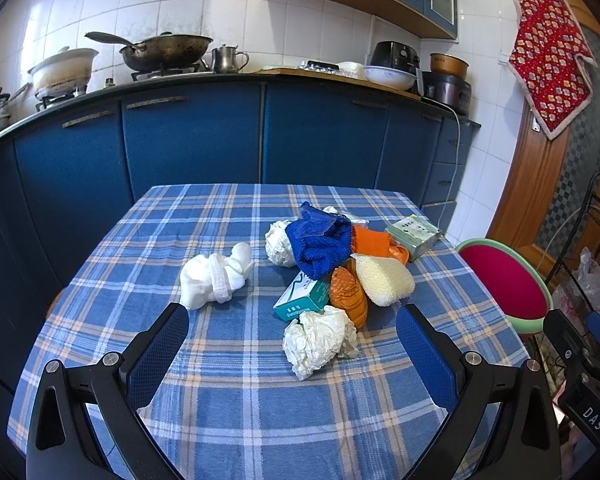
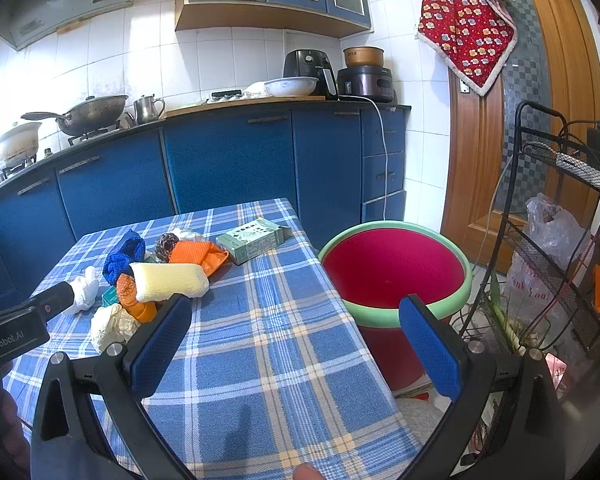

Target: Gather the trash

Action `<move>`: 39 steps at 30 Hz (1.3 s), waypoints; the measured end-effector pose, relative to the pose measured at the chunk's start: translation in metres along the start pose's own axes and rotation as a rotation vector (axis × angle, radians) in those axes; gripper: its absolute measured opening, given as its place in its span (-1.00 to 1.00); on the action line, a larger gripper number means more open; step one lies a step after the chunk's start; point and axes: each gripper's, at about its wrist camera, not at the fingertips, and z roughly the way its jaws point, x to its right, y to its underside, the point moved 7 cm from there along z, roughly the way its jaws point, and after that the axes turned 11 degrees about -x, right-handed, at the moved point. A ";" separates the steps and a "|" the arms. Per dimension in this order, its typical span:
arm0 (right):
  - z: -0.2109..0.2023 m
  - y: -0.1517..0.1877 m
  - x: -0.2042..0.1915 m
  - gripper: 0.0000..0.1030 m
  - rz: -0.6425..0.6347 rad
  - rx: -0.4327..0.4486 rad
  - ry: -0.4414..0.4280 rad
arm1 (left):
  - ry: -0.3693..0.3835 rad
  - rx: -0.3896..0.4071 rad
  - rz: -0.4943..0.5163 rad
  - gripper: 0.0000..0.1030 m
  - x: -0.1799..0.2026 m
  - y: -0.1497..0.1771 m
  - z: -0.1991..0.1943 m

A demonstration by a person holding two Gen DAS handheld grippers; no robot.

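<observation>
Now both tools hover above the blue plaid tablecloth (image 1: 228, 360), each with its blue-padded fingers spread wide and nothing between them. The left gripper (image 1: 292, 354) points at the pile of rubbish; the right gripper (image 2: 296, 346) points across the table's right edge toward the red bin with the green rim (image 2: 396, 276), which stands on the floor just beside the table.

In the left wrist view, a crumpled white paper ball (image 1: 320, 340) lies nearest, at about 1 o'clock from the midpoint between the fingers. Touching it on the far side is a teal carton (image 1: 300, 298), with an orange mesh piece (image 1: 348, 294) and a pale yellow sponge (image 1: 384, 280) leaning together at 1 o'clock from the carton. A blue knit cloth (image 1: 320, 244) sits on top of the heap, flanked at 9 o'clock by a second paper wad (image 1: 278, 242) and at 3 o'clock by an orange cloth (image 1: 374, 242). A green and white box (image 1: 412, 236) lies near the table's far right corner. A bundled white sock (image 1: 216, 276) rests apart from the heap, at 9 o'clock from it.

Behind the table run blue cabinets (image 1: 192, 136), with a wok (image 1: 164, 50) and a metal kettle (image 1: 226, 58) on the counter. A red patterned quilt (image 2: 464, 20) hangs on the wooden door (image 2: 476, 160).
</observation>
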 end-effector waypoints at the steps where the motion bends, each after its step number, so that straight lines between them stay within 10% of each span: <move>1: 0.000 0.000 0.000 0.98 0.001 -0.001 0.000 | 0.000 -0.002 -0.001 1.00 -0.001 -0.001 0.000; 39: 0.094 -0.038 -0.087 0.98 -0.090 -0.203 -0.200 | -0.078 -0.146 -0.069 0.92 -0.088 -0.043 0.103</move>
